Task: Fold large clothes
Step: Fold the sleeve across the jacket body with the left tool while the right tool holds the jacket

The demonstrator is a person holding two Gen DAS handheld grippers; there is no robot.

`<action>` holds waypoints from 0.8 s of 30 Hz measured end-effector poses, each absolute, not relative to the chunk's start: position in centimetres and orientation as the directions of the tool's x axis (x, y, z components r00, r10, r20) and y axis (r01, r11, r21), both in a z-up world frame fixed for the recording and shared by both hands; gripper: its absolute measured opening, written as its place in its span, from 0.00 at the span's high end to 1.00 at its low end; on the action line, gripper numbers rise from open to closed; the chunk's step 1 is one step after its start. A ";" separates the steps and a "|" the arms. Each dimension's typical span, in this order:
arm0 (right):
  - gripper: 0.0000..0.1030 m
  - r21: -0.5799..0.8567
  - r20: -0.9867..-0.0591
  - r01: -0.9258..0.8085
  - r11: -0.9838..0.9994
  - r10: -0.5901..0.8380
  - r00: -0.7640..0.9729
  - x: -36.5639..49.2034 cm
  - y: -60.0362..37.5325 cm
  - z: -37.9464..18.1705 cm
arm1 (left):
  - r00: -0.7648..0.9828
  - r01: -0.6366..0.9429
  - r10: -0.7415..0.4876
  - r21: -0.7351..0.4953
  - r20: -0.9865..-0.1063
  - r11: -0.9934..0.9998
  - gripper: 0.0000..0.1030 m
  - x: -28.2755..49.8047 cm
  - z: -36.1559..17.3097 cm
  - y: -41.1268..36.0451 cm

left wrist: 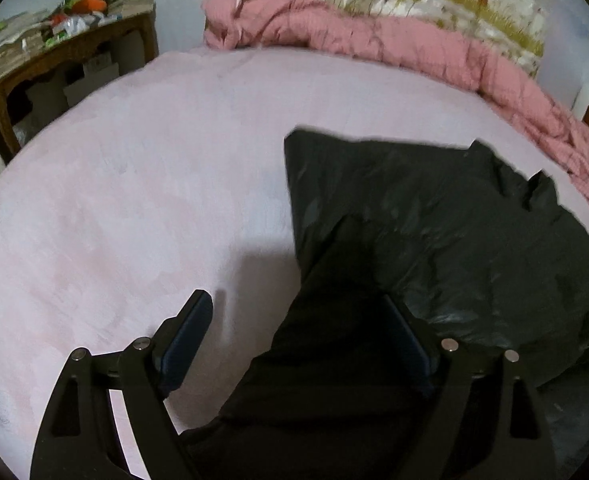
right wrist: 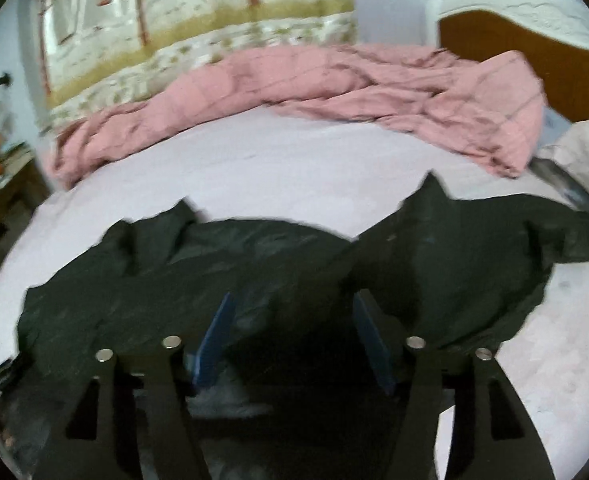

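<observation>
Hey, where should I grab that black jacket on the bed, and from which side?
Probably grip the black jacket at its far pointed corners, which stick up off the pink sheet. Come in low from the near side, since both the left tool and right tool are open above it.

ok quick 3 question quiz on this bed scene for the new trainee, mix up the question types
1. True or false: the left gripper has its jaws wide apart, with part of the black garment between them.
2. Multiple choice: what lies bunched along the far edge of the bed? A) a pink blanket B) a blue towel C) a white pillow
3. Fill in: in the right wrist view, the right gripper hangs over the ____ garment.

Key
1. True.
2. A, the pink blanket.
3. Black; its jaws stand apart, with dark fabric between them.
</observation>
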State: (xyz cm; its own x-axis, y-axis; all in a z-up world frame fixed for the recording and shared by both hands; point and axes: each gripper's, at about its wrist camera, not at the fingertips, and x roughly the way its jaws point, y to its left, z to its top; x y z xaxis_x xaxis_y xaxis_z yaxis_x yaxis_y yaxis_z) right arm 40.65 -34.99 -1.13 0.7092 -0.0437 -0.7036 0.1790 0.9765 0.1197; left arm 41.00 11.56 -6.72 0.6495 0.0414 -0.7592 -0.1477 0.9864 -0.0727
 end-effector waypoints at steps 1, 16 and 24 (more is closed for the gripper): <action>0.29 0.094 -0.720 0.181 0.979 -0.059 0.692 41.0 -34.8 -1.6 | 0.665 -0.143 0.042 -0.073 -0.745 0.987 0.18 41.0 -6.4 11.3; 0.88 0.009 -0.737 0.215 0.977 -0.139 0.662 44.9 -34.9 -4.4 | 0.571 -0.167 0.050 -0.056 -0.820 0.984 0.18 42.7 -8.3 11.5; 0.62 0.037 -0.735 0.257 0.966 -0.148 0.661 44.4 -35.6 -4.6 | 0.680 -0.124 0.043 -0.058 -0.732 0.991 0.18 41.3 -6.1 10.9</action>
State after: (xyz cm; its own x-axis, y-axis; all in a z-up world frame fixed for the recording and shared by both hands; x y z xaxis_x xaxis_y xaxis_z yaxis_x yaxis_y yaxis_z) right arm 44.42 -35.59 -4.55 0.6615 -0.1477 -0.7353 0.2571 0.9657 0.0373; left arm 41.27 10.86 -6.09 0.6801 0.0427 -0.7319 -0.1240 0.9906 -0.0575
